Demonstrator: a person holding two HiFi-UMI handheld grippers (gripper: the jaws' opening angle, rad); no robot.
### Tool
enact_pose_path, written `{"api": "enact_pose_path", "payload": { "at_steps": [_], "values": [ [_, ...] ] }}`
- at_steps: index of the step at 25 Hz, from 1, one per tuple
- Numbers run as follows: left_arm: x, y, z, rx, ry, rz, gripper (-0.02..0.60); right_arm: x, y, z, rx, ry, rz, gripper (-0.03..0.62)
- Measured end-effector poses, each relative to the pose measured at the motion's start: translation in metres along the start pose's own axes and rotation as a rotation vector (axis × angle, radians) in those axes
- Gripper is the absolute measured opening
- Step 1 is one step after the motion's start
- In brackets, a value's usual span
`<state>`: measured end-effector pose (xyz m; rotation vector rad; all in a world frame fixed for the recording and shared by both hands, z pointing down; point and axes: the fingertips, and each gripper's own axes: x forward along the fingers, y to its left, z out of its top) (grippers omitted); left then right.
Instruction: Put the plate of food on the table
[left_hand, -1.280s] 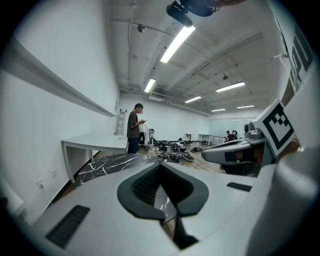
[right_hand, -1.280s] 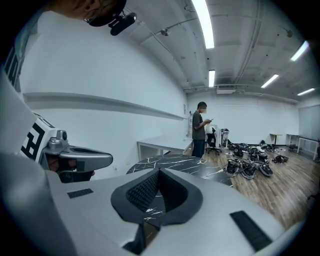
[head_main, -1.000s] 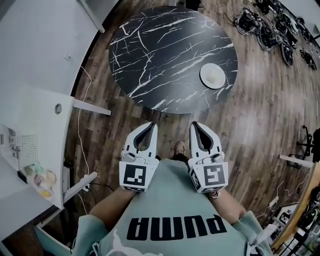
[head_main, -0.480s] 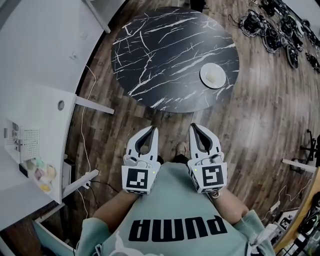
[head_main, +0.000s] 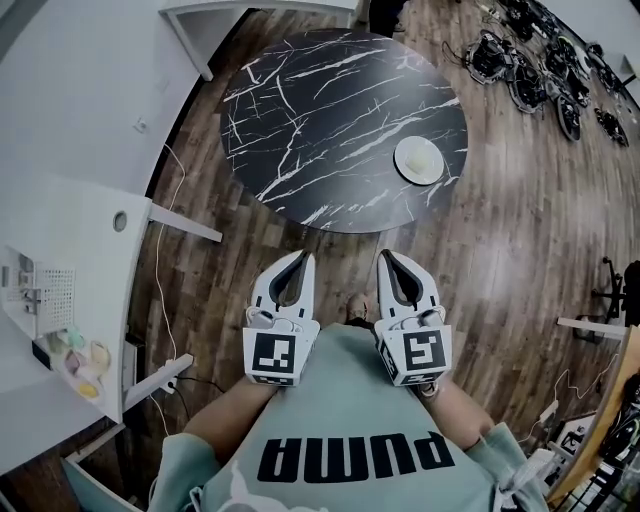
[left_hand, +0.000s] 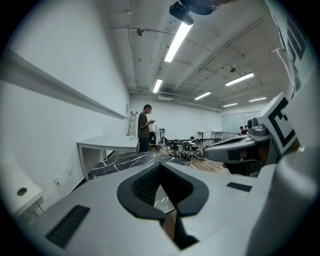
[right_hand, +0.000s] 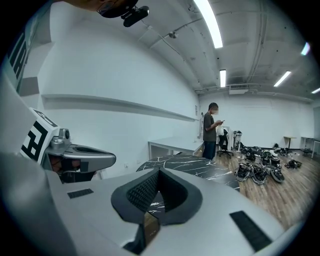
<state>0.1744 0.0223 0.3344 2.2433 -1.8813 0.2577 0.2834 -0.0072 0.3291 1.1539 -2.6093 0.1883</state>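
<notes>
Plate (head_main: 401, 169) round, white; food (head_main: 422, 156) pale

Bright ceiling striplights (left_hand: 177, 42), fisheye-warped edges

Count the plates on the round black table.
1. The plate sits near the right edge of the table in the head view. The whole tabletop shows, so none seems hidden.
</notes>
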Motion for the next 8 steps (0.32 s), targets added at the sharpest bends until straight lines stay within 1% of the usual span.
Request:
{"api": "enact_pose_path", "payload": {
  "at_steps": [4, 8],
  "values": [
    [-0.003, 0.006, 0.002, 0.019, 0.019, -0.024, 0.006, 0.002, 0.005, 0.004, -0.002, -0.005, -0.021, 0.006],
    [-0.005, 0.015, 0.004, 0.020, 0.001, -0.029, 0.006, 0.006, 0.012, 0.007, -0.003, -0.010, -0.029, 0.006]
  ]
}}
